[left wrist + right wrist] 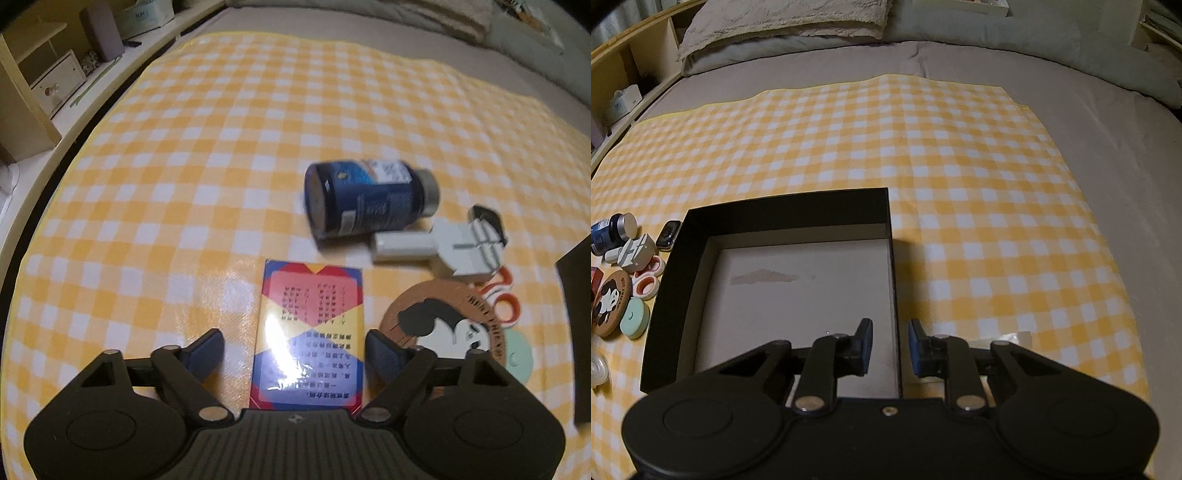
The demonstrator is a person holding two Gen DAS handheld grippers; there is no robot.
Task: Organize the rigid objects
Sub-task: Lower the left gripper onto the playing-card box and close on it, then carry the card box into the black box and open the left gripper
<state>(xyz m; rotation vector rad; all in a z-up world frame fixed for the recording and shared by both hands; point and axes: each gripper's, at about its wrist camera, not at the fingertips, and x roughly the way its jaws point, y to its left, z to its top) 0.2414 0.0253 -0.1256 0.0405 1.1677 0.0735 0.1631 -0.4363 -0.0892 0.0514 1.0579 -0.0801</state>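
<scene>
Left wrist view: left gripper (pixel 294 349) jaws wide, straddling the card box (pixel 309 332), gripping nothing.
We judge a skewed closing could push it against the cork coaster (pixel 439 325).
Right wrist view: right gripper (pixel 891 347) jaws narrowed astride the black box's (pixel 786 210) right wall, apparently not yet pinching; we fear the box could slide.

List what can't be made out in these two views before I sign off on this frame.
- Blue bottle label: left wrist view, motion blur.
- Card box near end: same view, hidden under the left gripper; glare washes out the print.
- Black box near wall: right wrist view, covered by the right gripper.
- White round item: cut by the left edge.
</scene>
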